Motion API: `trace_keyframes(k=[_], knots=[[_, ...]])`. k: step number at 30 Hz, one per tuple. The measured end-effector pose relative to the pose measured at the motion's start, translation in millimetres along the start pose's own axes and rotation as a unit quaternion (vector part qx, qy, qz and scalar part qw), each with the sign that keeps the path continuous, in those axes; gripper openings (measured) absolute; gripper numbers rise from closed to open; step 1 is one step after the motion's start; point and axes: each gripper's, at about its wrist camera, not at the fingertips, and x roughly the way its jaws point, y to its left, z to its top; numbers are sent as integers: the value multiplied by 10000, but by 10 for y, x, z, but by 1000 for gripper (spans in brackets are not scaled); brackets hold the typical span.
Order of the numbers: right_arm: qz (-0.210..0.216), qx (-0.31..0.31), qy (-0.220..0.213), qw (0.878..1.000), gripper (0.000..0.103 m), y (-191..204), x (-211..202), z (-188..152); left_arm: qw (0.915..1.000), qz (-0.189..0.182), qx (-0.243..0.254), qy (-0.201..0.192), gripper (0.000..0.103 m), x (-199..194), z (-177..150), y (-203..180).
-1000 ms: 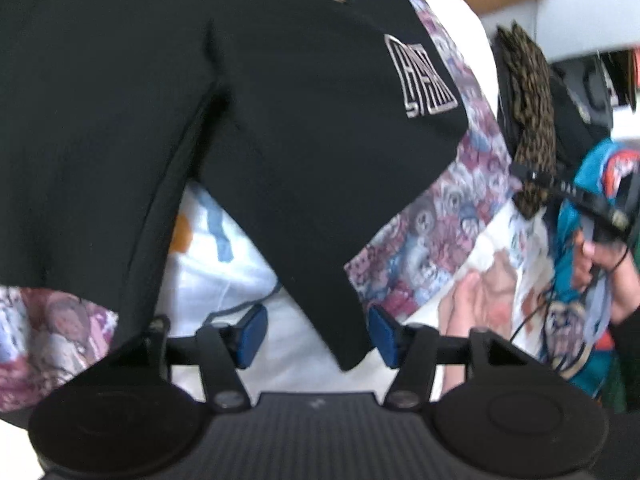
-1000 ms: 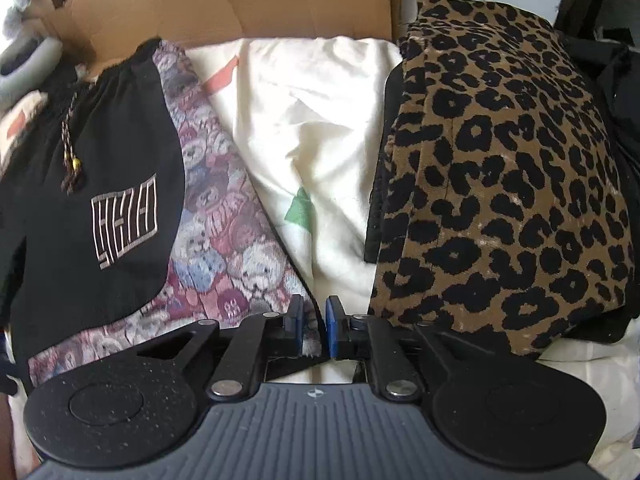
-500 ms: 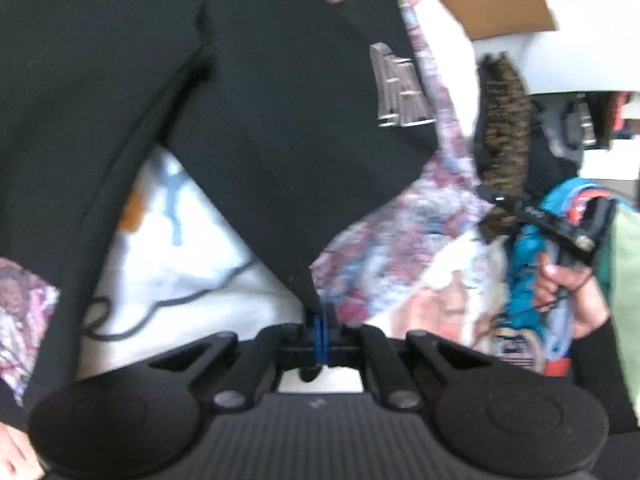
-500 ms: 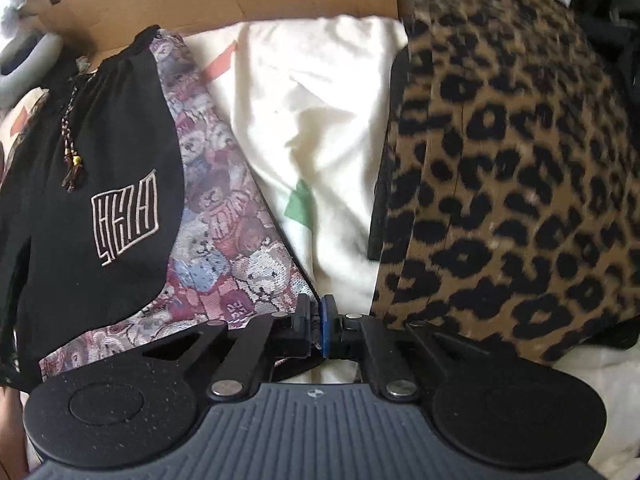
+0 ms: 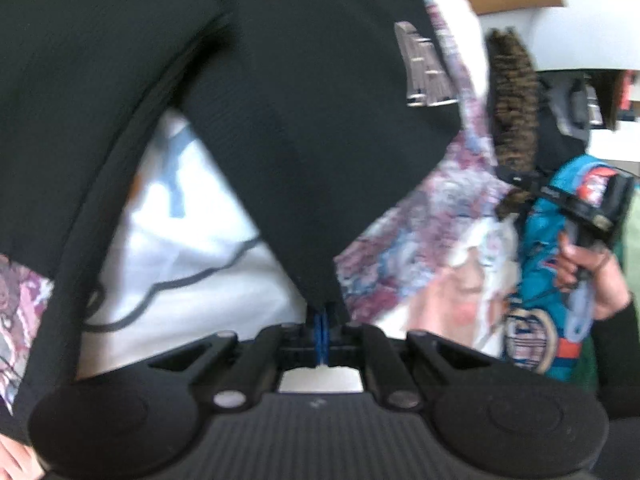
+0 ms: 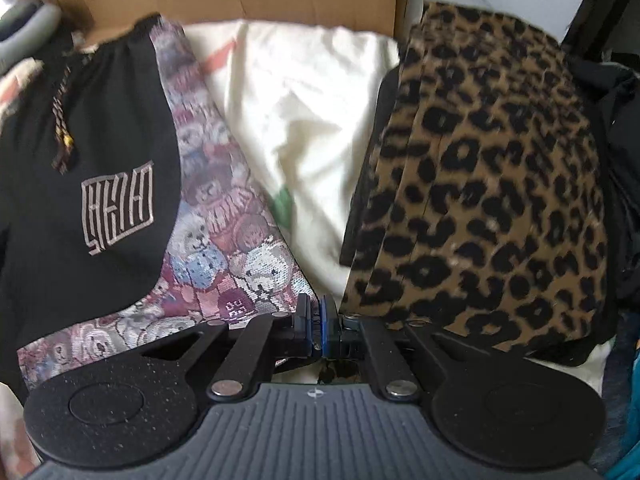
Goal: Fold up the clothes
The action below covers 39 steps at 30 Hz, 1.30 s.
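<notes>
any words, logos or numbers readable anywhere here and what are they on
No plain text reads for certain.
Black shorts with teddy-bear tapestry panels: a beige embroidered square emblem of maze-like strokes, not legible as letters.
Teal printed garment: a round badge, too blurred to read.
Leopard-print fleece: none.

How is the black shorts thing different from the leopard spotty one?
The black shorts are plain black with a pale square logo and teddy-bear side panels; the leopard garment is tan with black spots all over. The shorts lie spread out, while the leopard garment sits folded in a thick stack. The left gripper and right gripper pinch the shorts' hem; nothing holds the leopard garment. Both rest on the cream sheet.
</notes>
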Motion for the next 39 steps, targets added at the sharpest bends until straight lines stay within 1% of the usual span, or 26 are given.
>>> trace_keyframes(k=[2, 3, 5, 6, 10, 13, 15, 16, 21, 25, 27, 29, 32, 34, 37, 39], knots=[[-32, 48, 169, 9998, 4, 15, 61, -11, 10000, 45, -11, 59, 5, -44, 12, 0], [-38, 53, 168, 9998, 6, 22, 46, -10, 9999, 92, 46, 17, 11, -102, 24, -20], [-3, 106, 134, 9999, 6, 23, -24, 6, 9997, 129, 155, -113, 19, -257, 38, -56], [25, 144, 108, 9998, 7, 20, -68, 17, 9995, 129, 202, -195, 21, -349, 45, -67], [190, 344, -28, 9992, 7, 39, -258, 69, 9967, 164, 230, -755, 23, -824, 103, -52], [397, 433, -175, 9981, 8, 133, -404, 135, 9913, 307, 269, -1249, 23, -1201, 158, -27], [492, 437, -257, 9975, 17, 212, -472, 198, 9861, 447, 279, -1579, 24, -1457, 174, 27], [517, 417, -301, 9973, 18, 266, -500, 227, 9833, 527, 263, -1724, 24, -1580, 174, 66], [557, 244, -383, 9974, 19, 504, -591, 348, 9689, 970, 61, -2275, 24, -2128, 130, 314], [621, 170, -440, 9970, 19, 647, -710, 467, 9557, 1339, -174, -2614, 24, -2532, 41, 564], [687, 130, -483, 9964, 19, 730, -782, 551, 9472, 1558, -221, -2793, 24, -2705, -6, 665], [675, -82, -558, 9961, 19, 858, -862, 636, 9375, 1756, -278, -2991, 24, -2841, -42, 775], [745, -227, -575, 9953, 20, 1028, -954, 764, 9219, 2077, -385, -3249, 34, -2955, -105, 981], [798, -295, -589, 9946, 21, 1146, -1000, 831, 9118, 2267, -453, -3394, 35, -3000, -144, 1129], [857, -412, -622, 9935, 23, 1314, -1040, 902, 9071, 2374, -482, -3442, 37, -2963, -160, 1336], [812, -606, -733, 9921, 24, 1427, -1086, 953, 9042, 2448, -483, -3467, 38, -2935, -166, 1462]])
